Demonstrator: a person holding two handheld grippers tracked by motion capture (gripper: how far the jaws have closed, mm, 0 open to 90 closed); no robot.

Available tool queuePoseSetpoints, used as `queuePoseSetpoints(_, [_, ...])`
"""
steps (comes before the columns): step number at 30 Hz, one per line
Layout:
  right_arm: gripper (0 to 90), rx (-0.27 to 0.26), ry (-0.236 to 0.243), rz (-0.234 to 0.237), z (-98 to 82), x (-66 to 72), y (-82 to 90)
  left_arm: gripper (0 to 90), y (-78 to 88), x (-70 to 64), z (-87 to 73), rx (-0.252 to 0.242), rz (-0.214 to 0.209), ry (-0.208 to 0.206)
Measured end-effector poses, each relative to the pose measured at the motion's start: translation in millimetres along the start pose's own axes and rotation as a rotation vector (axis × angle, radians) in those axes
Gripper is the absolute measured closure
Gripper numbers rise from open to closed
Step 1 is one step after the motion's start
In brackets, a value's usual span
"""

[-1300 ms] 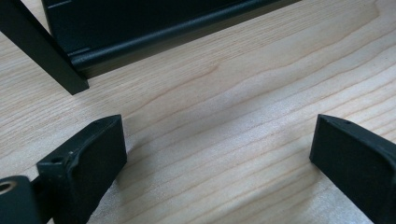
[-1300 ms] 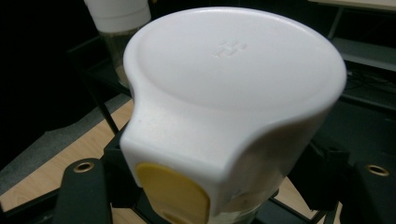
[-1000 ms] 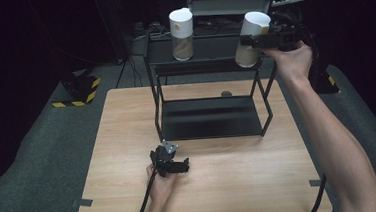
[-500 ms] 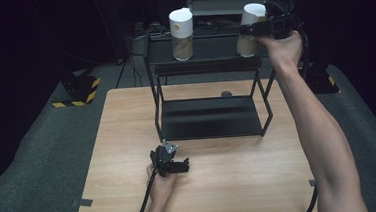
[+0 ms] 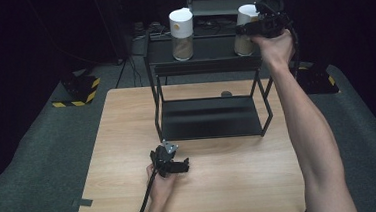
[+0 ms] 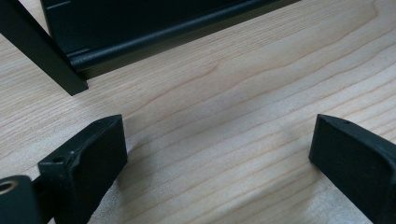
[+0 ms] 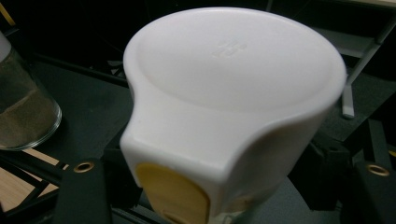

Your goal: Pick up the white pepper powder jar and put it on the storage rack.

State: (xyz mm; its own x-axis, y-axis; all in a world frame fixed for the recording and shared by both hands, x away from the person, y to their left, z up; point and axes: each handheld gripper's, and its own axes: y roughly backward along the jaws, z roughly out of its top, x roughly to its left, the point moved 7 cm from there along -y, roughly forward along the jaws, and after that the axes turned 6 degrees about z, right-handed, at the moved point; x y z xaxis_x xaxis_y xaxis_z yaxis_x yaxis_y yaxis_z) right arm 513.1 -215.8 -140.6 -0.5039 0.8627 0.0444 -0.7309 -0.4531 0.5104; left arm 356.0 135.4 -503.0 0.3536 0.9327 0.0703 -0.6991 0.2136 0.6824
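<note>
A black two-tier rack [image 5: 203,67] stands at the back of the wooden table [image 5: 231,183]. A glass jar with a white lid [image 5: 181,34] rests on the left of its top shelf. My right gripper [image 5: 249,29] is shut on a second white-lidded jar [image 5: 244,34], held upright at the right end of that shelf. In the right gripper view this jar's lid [image 7: 233,88] sits between the jaws, with the other jar [image 7: 23,112] at left. My left gripper [image 5: 179,165] lies low over the table front, open, with bare wood between its fingers [image 6: 88,163].
A small dark round object [image 5: 226,94] lies on the table behind the rack's lower shelf [image 5: 209,119]. The rack's front leg and shelf edge [image 6: 154,23] are close ahead of the left gripper. A yellow-and-black striped base [image 5: 77,91] sits on the floor at left.
The right hand has carried its jar a little left and farther back, from tilted to upright over the top shelf's right end. The left gripper has stayed put.
</note>
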Motion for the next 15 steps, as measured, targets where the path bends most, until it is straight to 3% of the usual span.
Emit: queuePoseSetpoints(15, [29.8, -0.017, 0.019, 0.031, -6.1, -5.8, 1.7, 4.4, 0.1, -0.1, 0.0, 0.0, 0.001, -0.001])
